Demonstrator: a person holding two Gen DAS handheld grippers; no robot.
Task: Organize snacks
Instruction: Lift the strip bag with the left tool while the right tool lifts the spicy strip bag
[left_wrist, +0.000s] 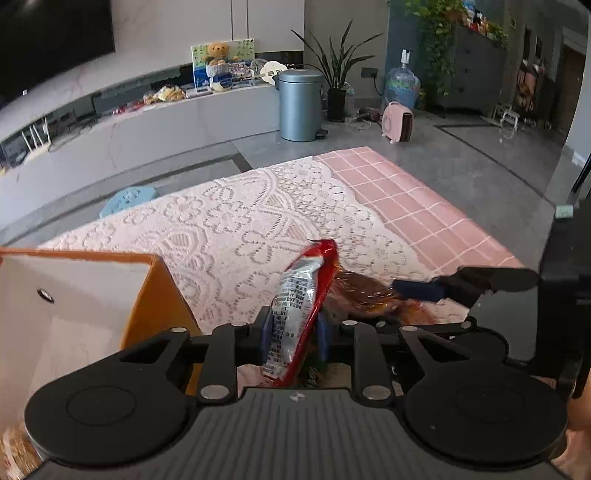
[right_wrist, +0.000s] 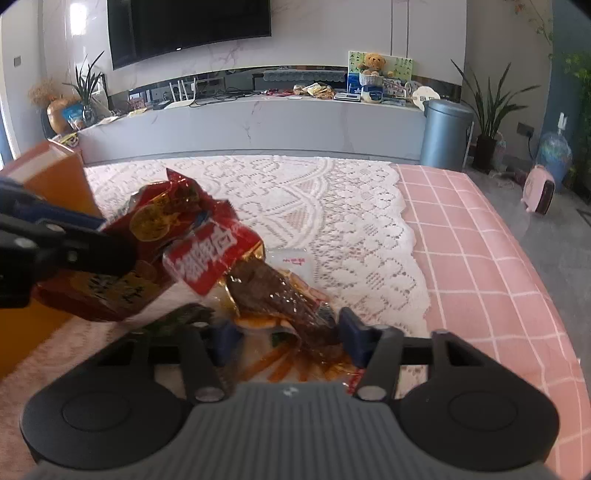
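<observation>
1. Left gripper (left_wrist: 293, 334): blue pads pinched tight on a red snack packet (left_wrist: 301, 306), which stands up between them with its printed silver back facing the left wrist camera. In the right wrist view the same gripper (right_wrist: 107, 236) enters from 9 o'clock, clamped on the crumpled red packet (right_wrist: 173, 236), held clear of the cloth.
2. Right gripper (right_wrist: 286, 339): jaws partly apart, a clear packet of brown snack (right_wrist: 280, 295) lying between the pads (right_wrist: 354, 338). The near end of the packet reaches the right pad; whether the pads press on it cannot be told. In the left wrist view one finger of this gripper (left_wrist: 417, 290) comes in from 3 o'clock over the brown packet (left_wrist: 364, 291).
3. Further wrappers with orange print (right_wrist: 280, 365): under the right gripper, at 6 o'clock of the brown packet.
4. Small white sachet (right_wrist: 291, 260): flat on the cloth, at 12 o'clock of the brown packet.
5. Orange box (left_wrist: 155, 295): open, white inside, at 9 o'clock of the left gripper; seen at the left edge of the right wrist view (right_wrist: 70, 181).
6. White lace cloth (left_wrist: 229, 229): covers the table under all items.
7. Pink checked tablecloth (right_wrist: 480, 258): bare at 3 o'clock of the lace.
</observation>
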